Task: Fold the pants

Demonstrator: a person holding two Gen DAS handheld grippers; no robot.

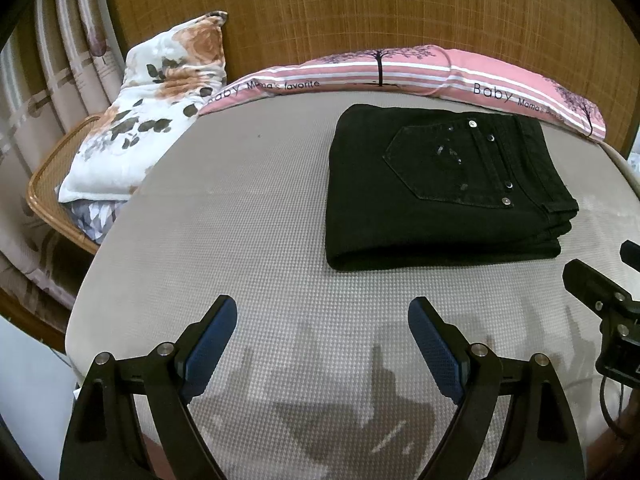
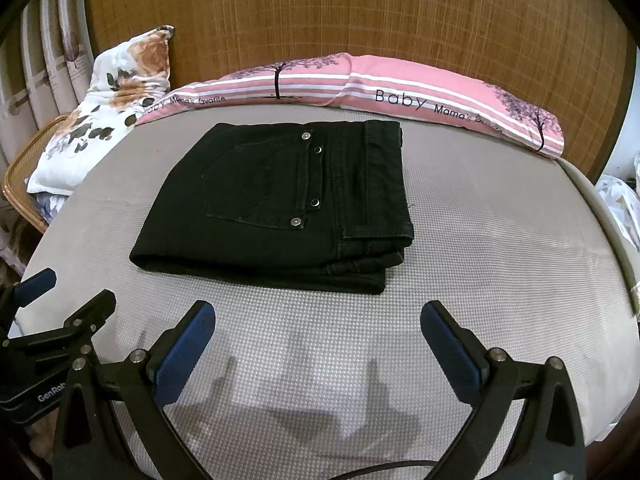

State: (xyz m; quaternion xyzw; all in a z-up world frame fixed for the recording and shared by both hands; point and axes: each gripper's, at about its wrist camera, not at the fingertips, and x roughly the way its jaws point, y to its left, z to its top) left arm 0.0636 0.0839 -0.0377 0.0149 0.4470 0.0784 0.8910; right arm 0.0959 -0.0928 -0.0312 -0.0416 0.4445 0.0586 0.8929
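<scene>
The black pants lie folded into a thick, squarish stack on the grey mattress, back pocket and metal studs facing up, waistband toward the right. The stack sits toward the far side of the bed, near the pink striped pillow along the headboard but not touching it. How many layers the fold has is hard to count; only the stacked edges at the near right corner show.

The left claw hangs over bare mattress short of the pants, its blue pads spread wide with nothing between them. The right claw does likewise, jaws wide apart and empty, the near edge of the pants just beyond its tips. Each claw appears at the edge of the other's view, cut off by the frame, so little of it can be made out there.

At the left, a white flowered quilt is heaped on a wicker chair, which is mostly hidden under it. Curtains are cut off by the lens rim. At the far right of the right wrist view, something pale and patterned is too cropped to identify. The hands holding the claws are out of sight.
</scene>
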